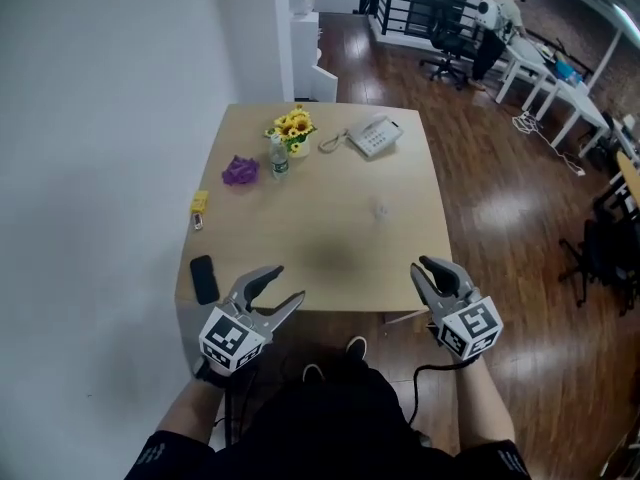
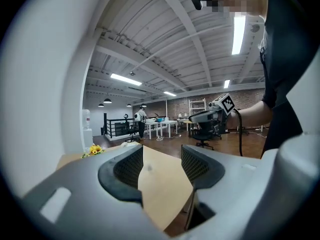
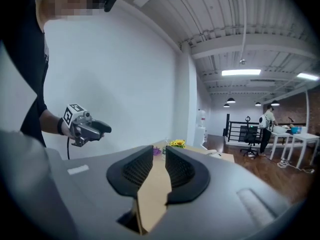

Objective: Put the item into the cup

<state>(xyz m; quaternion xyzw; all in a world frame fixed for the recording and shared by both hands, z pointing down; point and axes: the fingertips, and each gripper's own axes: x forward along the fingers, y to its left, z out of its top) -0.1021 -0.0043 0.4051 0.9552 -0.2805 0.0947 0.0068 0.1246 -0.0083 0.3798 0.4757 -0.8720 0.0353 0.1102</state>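
On the tan table (image 1: 330, 258) a small clear cup (image 1: 379, 209) stands right of the middle, faint and hard to make out. A purple crumpled item (image 1: 240, 171) and a small yellow item (image 1: 200, 203) lie toward the left side. My left gripper (image 1: 287, 283) hovers at the near edge, its jaws open and empty; the left gripper view (image 2: 162, 164) shows only tabletop between them. At the near right edge my right gripper (image 1: 420, 268) has a narrow gap between its jaws, and the right gripper view (image 3: 159, 164) shows nothing in that gap.
A pot of sunflowers (image 1: 293, 128), a small bottle (image 1: 279, 156) and a white telephone (image 1: 374, 136) stand at the far end. A black phone (image 1: 204, 278) lies near the left front corner. A white wall runs along the left. Desks, chairs and a person (image 1: 495, 23) are far back.
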